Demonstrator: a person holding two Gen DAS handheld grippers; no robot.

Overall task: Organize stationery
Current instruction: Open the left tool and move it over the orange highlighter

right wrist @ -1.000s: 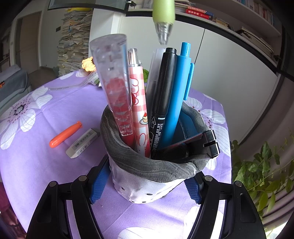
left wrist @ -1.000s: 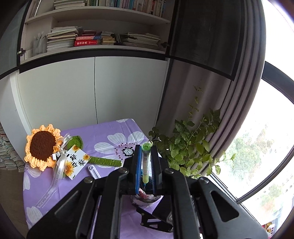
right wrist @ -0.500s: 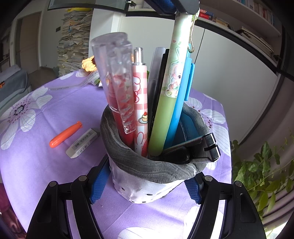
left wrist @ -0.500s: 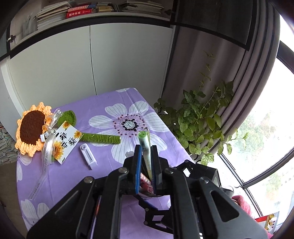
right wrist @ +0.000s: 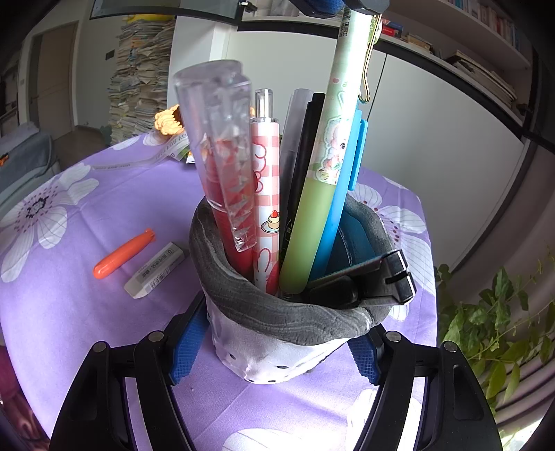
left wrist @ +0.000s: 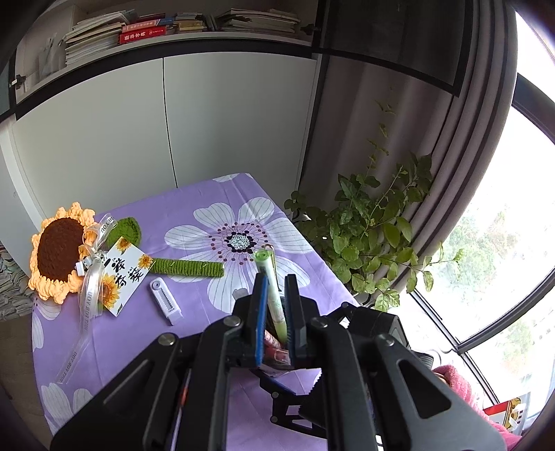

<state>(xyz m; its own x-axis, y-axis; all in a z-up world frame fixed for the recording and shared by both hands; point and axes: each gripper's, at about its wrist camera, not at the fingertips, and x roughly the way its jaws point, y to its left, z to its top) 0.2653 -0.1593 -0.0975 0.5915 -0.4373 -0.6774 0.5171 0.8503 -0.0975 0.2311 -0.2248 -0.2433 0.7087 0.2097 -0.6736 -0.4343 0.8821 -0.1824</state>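
Left claw: closed on the green pen near its upper end, the pen pinched between the 2 blue pads; pitched downward over the pen holder.
Green pen: lower end sunk inside the pen holder, upper end clamped at the top edge of the right wrist view; a cartoon figure is printed on the pale barrel and small dark print runs near the top, too small to be read; a gold clip hangs on its side.
Right claw: closed on the pen holder, 1 blue pad pressed to each side of its lower wall; pitched downward toward the table.
Pen holder: soft, white with dark dots, grey cuff folded over the rim; stood upright on the purple flowered cloth of the table.
Contents: a clear faceted pen with red inside, a pink checked pen with a cake drawing, a black pen, a blue pen; a black clip sits on the rim.
Eraser: white, laid flat beside an orange cap; its sleeve is printed, text not legible.
Sunflower: crocheted, laid on the table's far side; ribbon lettered "FOR YOU".
Card: white, 4 black Chinese characters with sunflower prints.
White clip-like piece: flat on the cloth near the card.
Shelf books: red spines with Chinese titles, not readable.
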